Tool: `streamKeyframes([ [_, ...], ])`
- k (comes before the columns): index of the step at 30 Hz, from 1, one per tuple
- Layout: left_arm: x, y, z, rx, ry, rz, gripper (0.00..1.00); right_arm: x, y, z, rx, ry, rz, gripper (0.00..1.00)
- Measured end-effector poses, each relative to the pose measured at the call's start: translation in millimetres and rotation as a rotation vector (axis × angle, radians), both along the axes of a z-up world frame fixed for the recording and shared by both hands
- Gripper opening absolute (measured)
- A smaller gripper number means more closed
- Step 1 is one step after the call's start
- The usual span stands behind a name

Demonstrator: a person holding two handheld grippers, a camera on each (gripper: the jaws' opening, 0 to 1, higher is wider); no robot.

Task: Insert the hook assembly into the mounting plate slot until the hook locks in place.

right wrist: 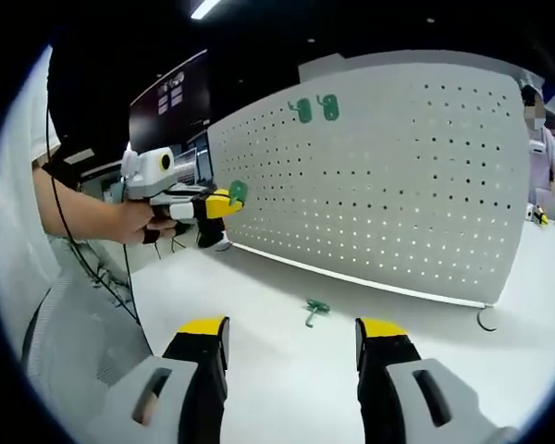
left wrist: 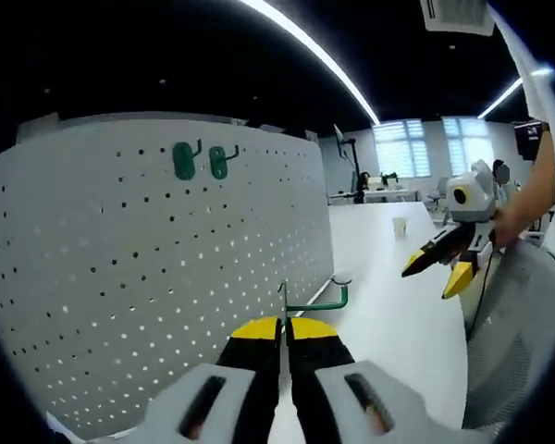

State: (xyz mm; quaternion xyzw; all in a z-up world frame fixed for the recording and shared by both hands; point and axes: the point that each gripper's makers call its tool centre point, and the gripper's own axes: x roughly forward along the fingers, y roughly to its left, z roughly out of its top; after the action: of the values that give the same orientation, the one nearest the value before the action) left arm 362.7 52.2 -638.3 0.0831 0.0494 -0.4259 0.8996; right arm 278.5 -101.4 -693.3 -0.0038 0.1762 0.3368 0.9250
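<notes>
Hook assembly (left wrist: pixel 316 302), a green hook, was pinched at its thin upright plate between the closed yellow-tipped jaws of the left gripper (left wrist: pixel 284 326), its curved arm sticking out to the right over the white table (left wrist: pixel 388 305). In the right gripper view the same gripper (right wrist: pixel 229 199) was held in a person's hand (right wrist: pixel 134 222) just in front of the white pegboard (right wrist: pixel 388 176), with the green piece (right wrist: pixel 238 191) at its tips close to the board's left edge.

Two more green hooks (left wrist: pixel 200 160) hung side by side in holes near the top of the pegboard (left wrist: pixel 148 277); they also showed high on the board in the right gripper view (right wrist: pixel 314 108).

Another green hook (right wrist: pixel 314 309) lay loose on the table (right wrist: pixel 259 342) ahead of the right gripper (right wrist: pixel 291 335), whose jaws stood wide apart with nothing between them. A small grey hook (right wrist: pixel 486 320) rested near the board's lower right corner. Seen from the left gripper view, the right gripper (left wrist: pixel 437 270) hovered above the table's far side, jaws parted.

No containers were visible.
</notes>
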Motion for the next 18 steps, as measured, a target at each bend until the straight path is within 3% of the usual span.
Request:
streamKeyframes([
  [4, -4.9, 1.2, 3.9, -0.042, -0.001, 0.023, 0.01, -0.2, 1.2, 1.3, 0.005, -0.005, 0.003, 0.53],
  [8, -5.7, 5.1, 20.0, -0.137, -0.016, 0.067, 0.01, -0.6, 1.5, 1.9, 0.005, -0.007, 0.006, 0.53],
  [13, -6.9, 7.5, 26.9, -0.172, -0.018, 0.092, 0.02, 0.3, 0.5, 2.1, 0.007, -0.007, 0.002, 0.53],
  [18, -6.3, 7.7, 25.3, -0.162, -0.015, 0.102, 0.02, 0.2, 0.4, 2.2, 0.005, -0.008, 0.003, 0.53],
])
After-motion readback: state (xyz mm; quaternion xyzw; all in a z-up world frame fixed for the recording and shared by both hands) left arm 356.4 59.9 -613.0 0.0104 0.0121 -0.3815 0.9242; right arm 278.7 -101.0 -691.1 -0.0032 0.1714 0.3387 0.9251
